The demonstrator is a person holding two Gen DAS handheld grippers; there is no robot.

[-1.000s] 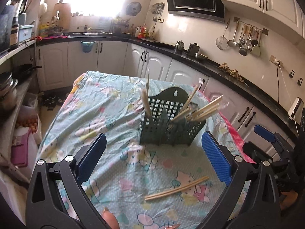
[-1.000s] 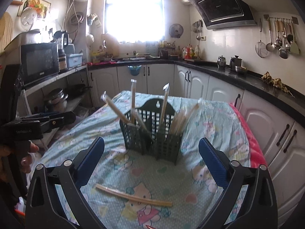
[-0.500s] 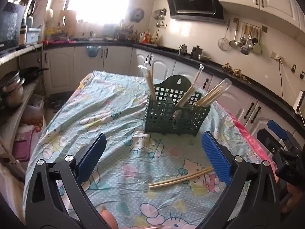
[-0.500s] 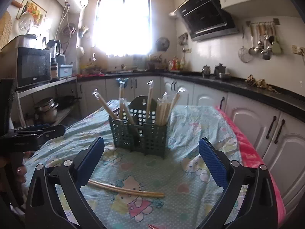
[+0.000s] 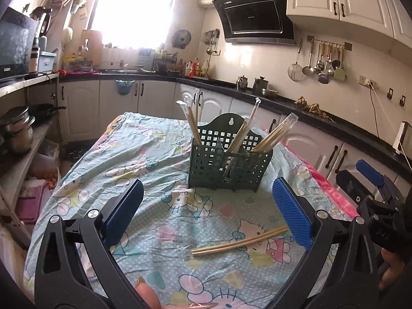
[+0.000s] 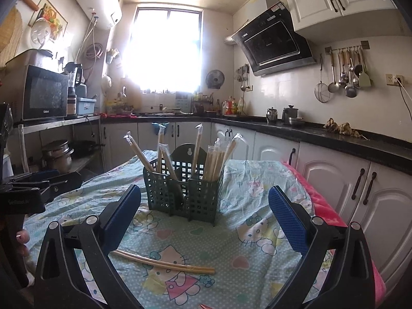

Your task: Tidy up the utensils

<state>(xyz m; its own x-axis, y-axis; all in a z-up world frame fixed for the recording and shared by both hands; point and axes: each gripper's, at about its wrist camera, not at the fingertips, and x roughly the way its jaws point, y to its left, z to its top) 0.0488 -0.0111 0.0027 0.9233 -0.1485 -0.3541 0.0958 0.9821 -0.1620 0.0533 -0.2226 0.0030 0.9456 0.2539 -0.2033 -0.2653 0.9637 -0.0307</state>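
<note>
Nearest us, both grippers hover above the bench with nothing held. Our left gripper [image 5: 206,206] has its jaws spread wide and empty; our right gripper [image 6: 204,212] stands the same, jaws wide apart.

Just past the jaws, one wrapped pair of chopsticks [image 5: 239,240] lies flat on the cartoon-print cloth [image 5: 144,154]. In the left view it sits at about 5 o'clock from the frame's centre, close to the right-hand pad; in the right view the chopsticks [image 6: 164,261] lie at about 7 o'clock, their near end tucked behind the left-hand pad.

Farther out, toward 12 o'clock, the green basket [image 5: 229,164] stands upright on the cloth, already carrying several wrapped pairs leaning in its compartments. The right gripper [image 5: 370,193] also shows at 3 o'clock in the left view.

We judge the sorting nearly done: this last loose pair is the step in hand. Next, one gripper should drop low, straddle the sticks across their width, close, then tip them upright and lower them into a compartment. Lying flat on soft cloth, the thin pair may slip.
</note>
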